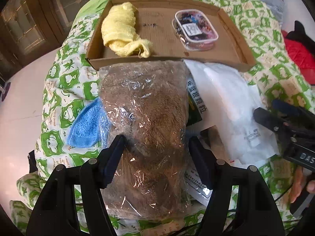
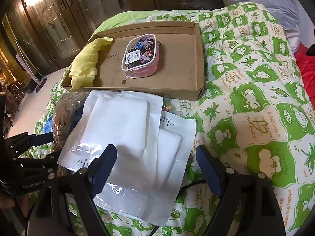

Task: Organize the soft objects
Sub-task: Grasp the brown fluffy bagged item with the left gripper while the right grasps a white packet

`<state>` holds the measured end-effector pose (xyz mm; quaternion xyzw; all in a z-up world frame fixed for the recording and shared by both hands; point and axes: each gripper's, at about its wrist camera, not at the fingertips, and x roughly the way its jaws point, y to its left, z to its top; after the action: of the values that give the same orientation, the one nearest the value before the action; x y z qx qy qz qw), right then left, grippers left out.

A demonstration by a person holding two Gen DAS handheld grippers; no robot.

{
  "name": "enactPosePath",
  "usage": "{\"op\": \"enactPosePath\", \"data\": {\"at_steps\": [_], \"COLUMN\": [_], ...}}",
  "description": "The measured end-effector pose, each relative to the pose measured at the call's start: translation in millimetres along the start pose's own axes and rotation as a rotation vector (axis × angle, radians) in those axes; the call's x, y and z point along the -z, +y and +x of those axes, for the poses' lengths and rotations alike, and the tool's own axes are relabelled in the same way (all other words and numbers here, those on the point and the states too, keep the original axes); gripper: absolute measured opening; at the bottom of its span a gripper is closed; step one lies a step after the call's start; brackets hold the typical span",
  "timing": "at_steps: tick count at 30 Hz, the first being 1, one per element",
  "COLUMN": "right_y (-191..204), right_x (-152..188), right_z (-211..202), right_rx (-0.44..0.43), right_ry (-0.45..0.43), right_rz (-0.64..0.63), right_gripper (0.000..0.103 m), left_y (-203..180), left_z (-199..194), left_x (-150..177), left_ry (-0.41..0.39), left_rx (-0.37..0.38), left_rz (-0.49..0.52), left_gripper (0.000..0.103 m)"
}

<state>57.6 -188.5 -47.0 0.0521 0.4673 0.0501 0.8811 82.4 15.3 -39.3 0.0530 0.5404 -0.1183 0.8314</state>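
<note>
A brown furry item in clear plastic wrap (image 1: 145, 129) lies on the green-and-white quilt (image 1: 59, 90), just before a shallow cardboard tray (image 1: 232, 37). My left gripper (image 1: 156, 153) is open, its fingers on either side of the wrapped item's near half. In the tray lie a yellow towel (image 1: 120, 31) and a clear cartoon pouch (image 1: 195, 29). A blue cloth (image 1: 88, 125) pokes out left of the brown item. My right gripper (image 2: 155, 167) is open above white packets in plastic (image 2: 126, 137). The tray (image 2: 198, 59), towel (image 2: 86, 63) and pouch (image 2: 140, 56) also show in the right wrist view.
A dark printed packet (image 1: 194, 102) lies under the white packets (image 1: 232, 102). Red fabric (image 1: 301, 57) lies at the far right. A white floor (image 1: 21, 102) and wooden glass doors (image 2: 49, 23) are at the left. The quilt (image 2: 256, 98) spreads wide to the right.
</note>
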Motion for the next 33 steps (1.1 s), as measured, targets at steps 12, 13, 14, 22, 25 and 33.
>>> {"op": "enactPosePath", "data": {"at_steps": [12,13,14,22,25,33], "right_y": [33.2,36.0,38.6,48.5,45.1,38.6], "right_x": [-33.0,-34.7,-36.4,-34.0,-33.2,-33.1], "right_z": [3.7,9.7,17.8,50.3,49.6,35.0], "right_rx": [-0.047,-0.060,-0.077,-0.020,-0.023,-0.070], "right_ry": [0.070,0.103,0.147,0.248,0.242,0.232], "right_rz": [-0.016,-0.010,0.008,0.017,0.020,0.007], "right_gripper": [0.083,0.086,0.087,0.103,0.102,0.082], "left_y": [4.0,4.1,4.7,6.1,5.6,4.6], "left_z": [-19.4,-20.4,-21.0,-14.3,-12.2,-11.6], "left_x": [4.5,5.0,5.4,5.0,5.2,5.4], "left_ry": [-0.060,-0.064,-0.065,-0.042,-0.035,-0.037], "left_rx": [0.032,0.035,0.038,0.038,0.034,0.030], "left_rz": [-0.029,-0.033,-0.036,-0.042,-0.041,-0.037], "left_gripper": [0.033,0.033,0.033,0.033,0.033,0.033]}}
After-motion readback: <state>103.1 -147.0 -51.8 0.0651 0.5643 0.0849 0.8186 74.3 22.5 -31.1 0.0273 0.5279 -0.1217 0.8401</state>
